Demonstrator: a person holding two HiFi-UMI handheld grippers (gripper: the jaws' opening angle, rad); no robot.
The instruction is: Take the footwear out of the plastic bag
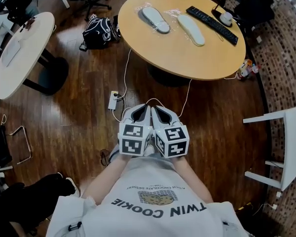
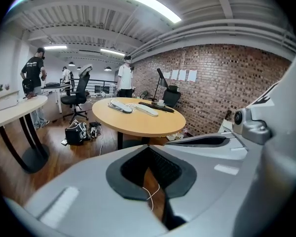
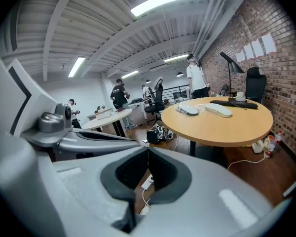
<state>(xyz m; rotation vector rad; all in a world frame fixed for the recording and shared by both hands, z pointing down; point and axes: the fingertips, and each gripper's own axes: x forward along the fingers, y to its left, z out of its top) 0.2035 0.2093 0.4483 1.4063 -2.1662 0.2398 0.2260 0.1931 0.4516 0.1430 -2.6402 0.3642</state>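
Two slippers lie side by side on the round wooden table [image 1: 177, 58], each in a clear plastic bag: a grey one [image 1: 155, 19] and a pale one [image 1: 191, 29]. They also show far off as the grey slipper [image 2: 121, 106] and the pale slipper [image 3: 218, 110]. My left gripper [image 1: 140, 111] and right gripper [image 1: 163, 113] are held together close to my body, over the wooden floor and well short of the table. Both are shut with nothing between the jaws, as the left gripper [image 2: 148, 147] and the right gripper [image 3: 148, 148] show in their own views.
A black keyboard [image 1: 212, 24] and a small white object [image 1: 227, 18] sit on the table's far right. A black bag [image 1: 97, 32] and a power strip [image 1: 113, 100] with white cables lie on the floor. A white table [image 1: 19, 53] stands left, a white chair [image 1: 286, 147] right. People stand at the back [image 2: 124, 75].
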